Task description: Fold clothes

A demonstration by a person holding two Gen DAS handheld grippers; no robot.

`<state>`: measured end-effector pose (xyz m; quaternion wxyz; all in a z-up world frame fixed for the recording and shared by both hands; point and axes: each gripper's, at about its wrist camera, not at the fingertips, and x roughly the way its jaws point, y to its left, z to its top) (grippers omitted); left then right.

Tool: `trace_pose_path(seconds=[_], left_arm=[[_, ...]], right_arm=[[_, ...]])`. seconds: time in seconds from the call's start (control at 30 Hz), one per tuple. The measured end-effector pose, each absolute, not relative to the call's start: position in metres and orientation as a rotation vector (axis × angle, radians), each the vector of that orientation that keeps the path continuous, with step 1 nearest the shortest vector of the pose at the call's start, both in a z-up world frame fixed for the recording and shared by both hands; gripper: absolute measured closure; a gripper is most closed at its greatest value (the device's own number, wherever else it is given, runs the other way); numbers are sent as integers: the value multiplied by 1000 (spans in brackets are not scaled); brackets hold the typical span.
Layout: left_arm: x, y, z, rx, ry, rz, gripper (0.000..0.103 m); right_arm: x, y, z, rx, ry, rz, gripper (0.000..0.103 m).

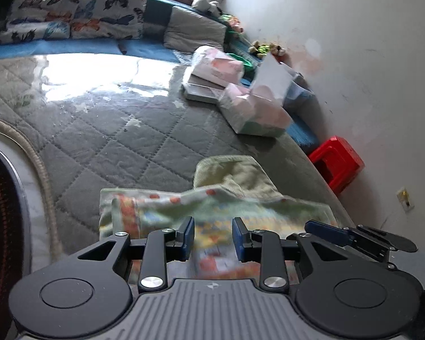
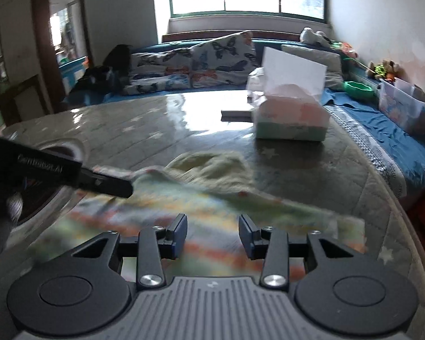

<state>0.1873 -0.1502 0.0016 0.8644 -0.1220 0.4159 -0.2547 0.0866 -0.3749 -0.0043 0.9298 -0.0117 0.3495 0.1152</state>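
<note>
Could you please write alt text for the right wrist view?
The open right gripper hovers over a blurred, colourful patterned garment on a grey quilted table. The left gripper reaches in from the left; a tissue box stands beyond.

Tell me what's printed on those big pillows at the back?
Butterflies: blue, black and orange ones on white pillows, clearest in the left wrist view.

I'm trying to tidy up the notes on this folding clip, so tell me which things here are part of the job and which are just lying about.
Part of the job:
- patterned garment lying on the quilted surface
- left gripper, open
- right gripper, open

Just lying about:
- tissue packs
- butterfly pillows
- red stool
- soft toys
</note>
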Motion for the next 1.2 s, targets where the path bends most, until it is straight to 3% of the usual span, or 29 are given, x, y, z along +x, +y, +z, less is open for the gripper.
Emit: trace_pose_path(seconds=[0.13,0.7,0.8,0.87,0.93,1.2], left_arm=[[158,-145,2,-198,863,-541,69],[103,-129,-5,-89,818,-461,60],[97,-125,-3,-93,817,-461,50],[92,-123,0,-96,811,-460,42],[88,-121,2,-98,808,-450,30],[69,-115,2,-102,809,-432,10]], right_arm=[[57,-366,-4,-53,709,257,54],[28,-332,-11,-122,646,246,47],[27,-330,-14,-118,655,244,46],[23,-332,-13,-110,648,239,33],[19,-333,-11,-102,641,234,28],[0,-338,-12,-61,654,204,13]])
